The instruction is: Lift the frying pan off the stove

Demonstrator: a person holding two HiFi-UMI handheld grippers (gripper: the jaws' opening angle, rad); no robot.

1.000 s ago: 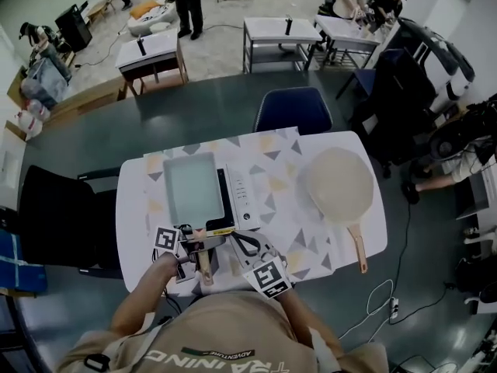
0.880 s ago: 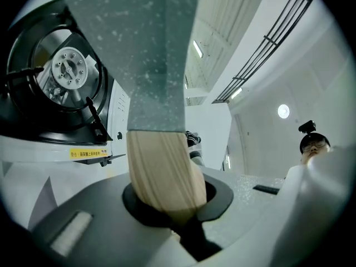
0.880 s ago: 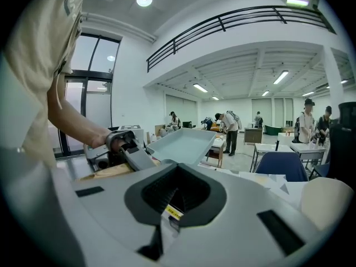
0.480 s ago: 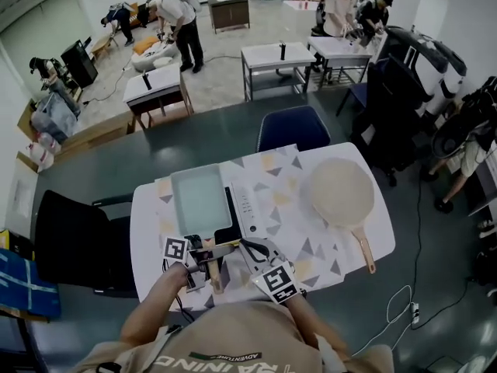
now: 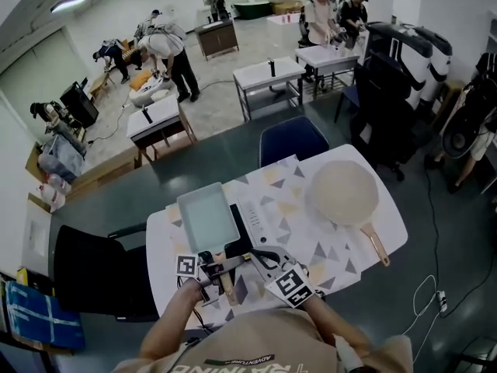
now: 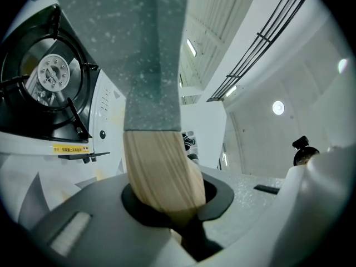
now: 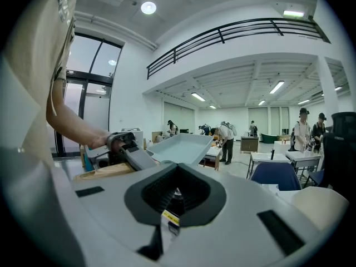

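Note:
The frying pan (image 5: 208,217) is rectangular and pale teal, with a wooden handle (image 5: 227,285). It hangs in the air, clear of the portable stove (image 5: 250,208), whose bare burner (image 6: 50,77) shows beside the pan's speckled underside (image 6: 147,54). My left gripper (image 5: 217,269) is shut on the wooden handle (image 6: 158,171), which fills the gap between its jaws. In the right gripper view the raised pan (image 7: 181,148) tilts upward, with the left gripper (image 7: 125,149) behind it. My right gripper (image 5: 264,256) hovers just right of the handle, jaws together and empty (image 7: 172,202).
A round cream pan (image 5: 344,194) with a wooden handle lies on the right side of the patterned white table (image 5: 311,243). A blue chair (image 5: 291,140) stands behind the table and a black chair (image 5: 93,274) at its left. People work at tables far behind.
The pan has come up off the stove in the left gripper, and more of the stove's black top shows beside it. The head view has tipped upward.

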